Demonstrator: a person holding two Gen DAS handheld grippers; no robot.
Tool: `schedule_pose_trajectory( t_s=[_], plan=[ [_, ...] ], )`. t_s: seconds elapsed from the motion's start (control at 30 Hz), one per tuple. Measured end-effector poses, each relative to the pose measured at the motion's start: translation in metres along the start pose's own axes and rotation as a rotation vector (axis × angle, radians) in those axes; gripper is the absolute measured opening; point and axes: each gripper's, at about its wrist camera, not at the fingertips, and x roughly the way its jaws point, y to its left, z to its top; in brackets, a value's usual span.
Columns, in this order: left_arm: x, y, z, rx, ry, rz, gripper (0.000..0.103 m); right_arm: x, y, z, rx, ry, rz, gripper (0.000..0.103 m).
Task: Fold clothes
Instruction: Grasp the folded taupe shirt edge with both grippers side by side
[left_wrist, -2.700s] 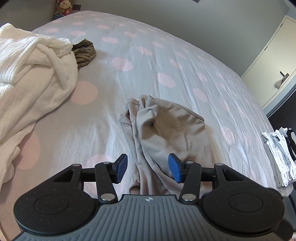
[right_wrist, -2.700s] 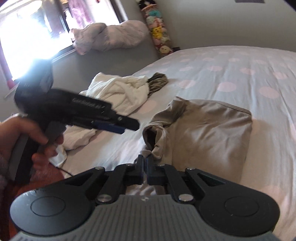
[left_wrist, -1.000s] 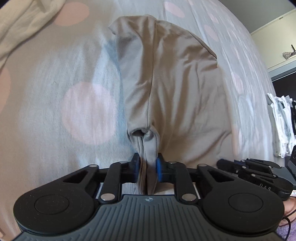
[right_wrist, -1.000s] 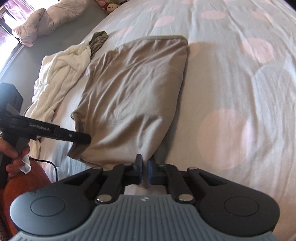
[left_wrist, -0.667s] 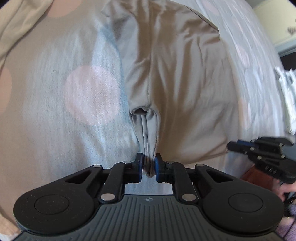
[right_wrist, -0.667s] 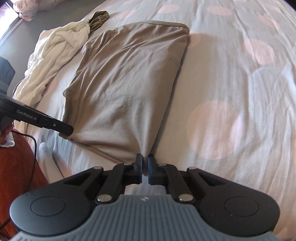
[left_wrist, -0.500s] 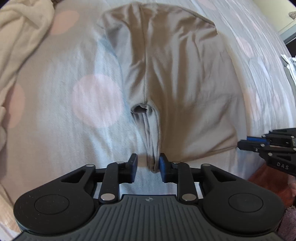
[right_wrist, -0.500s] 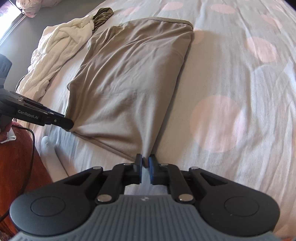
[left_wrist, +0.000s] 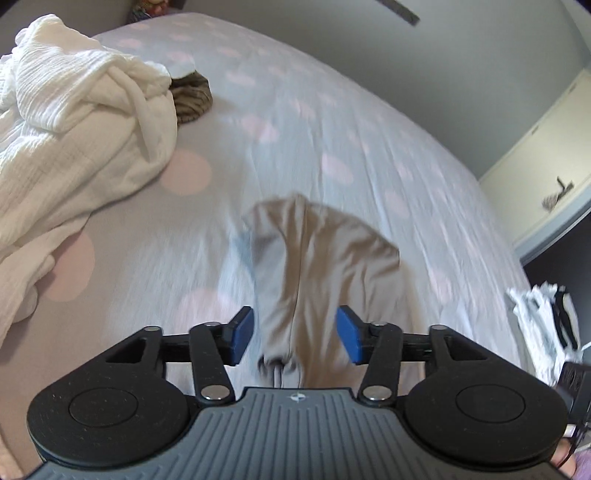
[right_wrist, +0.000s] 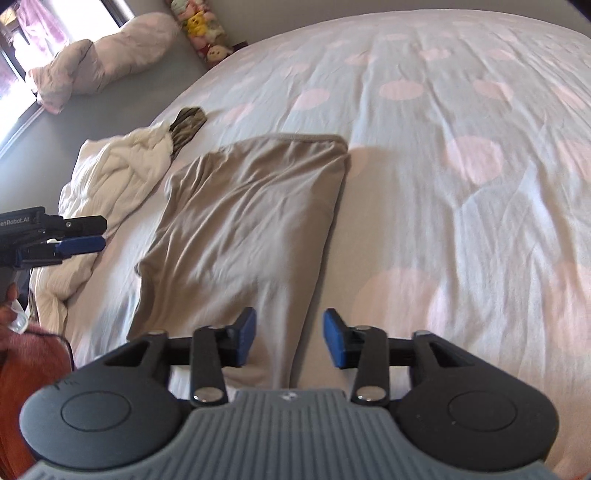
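Left wrist: left gripper (left_wrist: 293, 334) seen spread wide, nothing held, over taupe garment (left_wrist: 325, 258). Right wrist: right gripper (right_wrist: 289, 338) likewise spread wide; garment laid flat on polka-dot bedsheet (right_wrist: 461, 184).

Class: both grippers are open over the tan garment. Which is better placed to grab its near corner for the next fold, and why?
Probably right. The right gripper straddles the tan garment at its near corner; the left gripper sits over the bunched middle.

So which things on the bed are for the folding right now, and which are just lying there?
For the folding:
- taupe garment, lying flat
- left gripper, open
- right gripper, open

Just lying there:
- white crinkled garment
- brown striped cloth
- stack of folded clothes
- stuffed toys
- pink bedding bundle
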Motion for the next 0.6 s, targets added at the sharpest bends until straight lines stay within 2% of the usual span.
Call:
schedule_pose_trajectory(
  t_s=[0.13, 0.3, 0.37, 0.5, 0.6],
  plan=[
    [0.023, -0.006, 0.012, 0.059, -0.034, 0.078, 0.056, 0.007, -0.004, 0.011, 0.020, -0.028, -0.024, 0.064],
    [0.054, -0.001, 0.026, 0.056, 0.004, 0.120, 0.056, 0.021, -0.011, 0.025, 0.073, -0.052, -0.053, 0.068],
    [0.066, 0.006, 0.029, 0.042, 0.025, 0.115, 0.056, 0.027, -0.012, 0.031, 0.082, -0.061, -0.061, 0.068],
    [0.076, 0.028, 0.026, -0.030, 0.007, 0.074, 0.056, 0.039, -0.016, 0.044, 0.092, -0.082, -0.062, 0.070],
    [0.084, 0.045, 0.021, -0.092, 0.038, 0.023, 0.057, 0.050, -0.022, 0.053, 0.103, -0.096, -0.054, 0.081]
  ],
)
